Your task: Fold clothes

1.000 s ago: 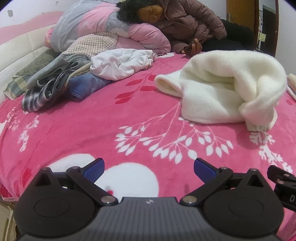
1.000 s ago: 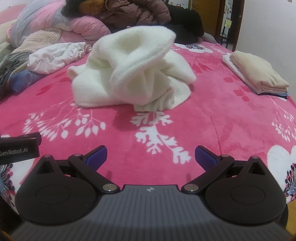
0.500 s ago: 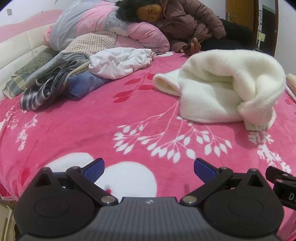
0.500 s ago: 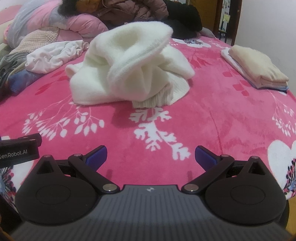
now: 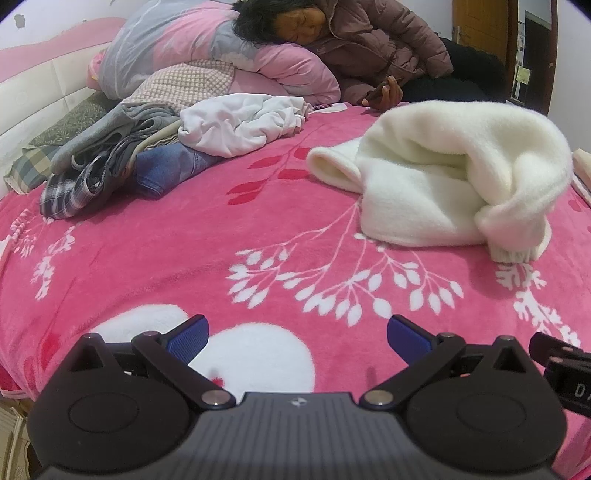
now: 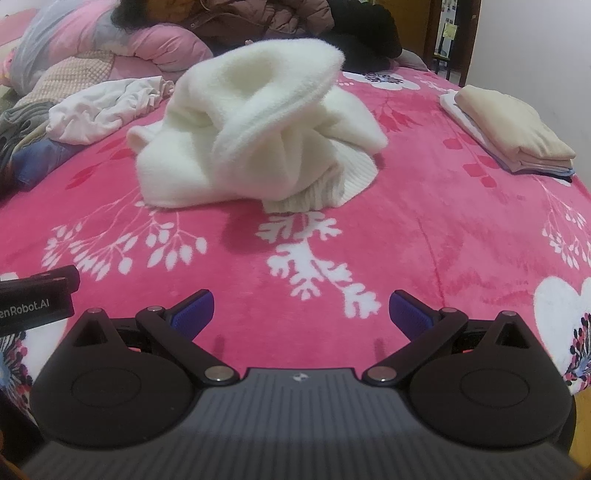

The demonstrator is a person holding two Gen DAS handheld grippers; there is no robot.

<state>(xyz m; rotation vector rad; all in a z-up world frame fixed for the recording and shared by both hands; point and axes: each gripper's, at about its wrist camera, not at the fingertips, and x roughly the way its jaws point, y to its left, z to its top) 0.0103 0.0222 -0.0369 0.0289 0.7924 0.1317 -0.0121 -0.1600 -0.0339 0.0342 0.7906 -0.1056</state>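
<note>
Cream fleecy sweater, crumpled in a heap on the blanket, ahead of the right tongs and ahead-right of the left tongs; both spread wide, empty. Likely soft, light, floppy; best gripped at the ribbed hem nearest the right tongs.

pink floral blanket covers the bed. person in puffer jacket lying at the head on pink pillows, phone in hand. wooden door behind.
</note>
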